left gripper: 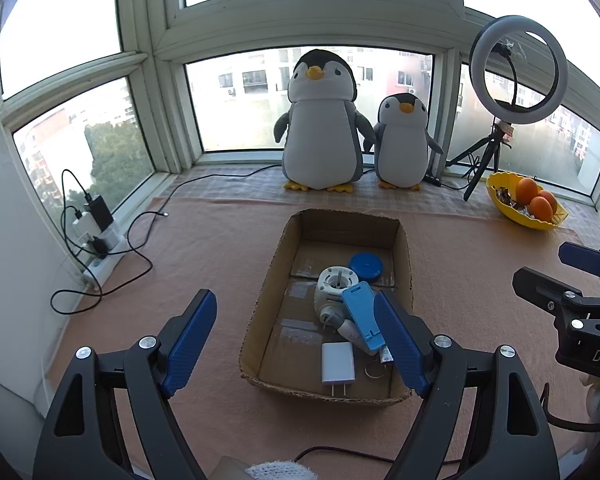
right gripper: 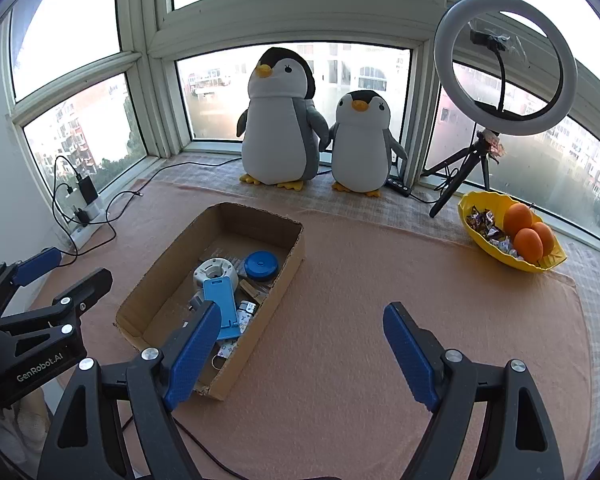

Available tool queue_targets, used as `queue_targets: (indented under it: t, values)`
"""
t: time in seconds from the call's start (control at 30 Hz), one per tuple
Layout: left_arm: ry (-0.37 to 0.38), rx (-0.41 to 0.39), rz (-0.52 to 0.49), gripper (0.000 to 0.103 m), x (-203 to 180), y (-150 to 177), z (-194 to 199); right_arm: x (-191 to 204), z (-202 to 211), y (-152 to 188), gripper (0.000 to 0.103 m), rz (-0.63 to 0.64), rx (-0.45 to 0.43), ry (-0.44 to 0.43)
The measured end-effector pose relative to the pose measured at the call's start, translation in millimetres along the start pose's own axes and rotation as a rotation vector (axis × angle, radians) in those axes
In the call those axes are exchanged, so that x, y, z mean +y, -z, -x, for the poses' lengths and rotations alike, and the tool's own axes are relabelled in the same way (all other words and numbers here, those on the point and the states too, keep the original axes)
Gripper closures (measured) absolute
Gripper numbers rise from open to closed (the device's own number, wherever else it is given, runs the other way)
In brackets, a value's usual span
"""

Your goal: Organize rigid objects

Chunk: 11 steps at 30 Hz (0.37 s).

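An open cardboard box (left gripper: 268, 296) (right gripper: 156, 280) lies on the pink cloth. In it are a blue phone stand (left gripper: 360, 316) (right gripper: 220, 300), a white round part (left gripper: 336, 284) (right gripper: 214, 272), a blue round lid (left gripper: 366, 266) (right gripper: 262, 266), a white charger plug (left gripper: 338, 362) and small items. My left gripper (left gripper: 296, 344) is open and empty, just in front of the box. My right gripper (right gripper: 300, 352) is open and empty over bare cloth, to the right of the box. Each gripper shows at the edge of the other's view.
Two plush penguins (left gripper: 320, 124) (right gripper: 280, 120) stand on the window sill. A ring light on a tripod (left gripper: 516, 72) (right gripper: 504, 64) stands at the back right. A yellow bowl of oranges (left gripper: 512, 216) (right gripper: 480, 236) sits beside it. A power strip with cables (left gripper: 100, 240) (right gripper: 80, 216) lies at the left.
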<state>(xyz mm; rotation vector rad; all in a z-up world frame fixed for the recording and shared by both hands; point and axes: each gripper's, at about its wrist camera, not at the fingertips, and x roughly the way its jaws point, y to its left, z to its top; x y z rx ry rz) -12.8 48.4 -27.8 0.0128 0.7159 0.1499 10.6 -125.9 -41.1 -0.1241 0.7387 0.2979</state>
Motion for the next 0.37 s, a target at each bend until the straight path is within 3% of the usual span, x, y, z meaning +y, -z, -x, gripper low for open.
queue_targets:
  t: [0.37]
  values:
    - [0.001,-0.008,0.002,0.022,-0.3,0.2,0.3,-0.7,-1.9,1.7,0.023,0.004,0.005,0.000]
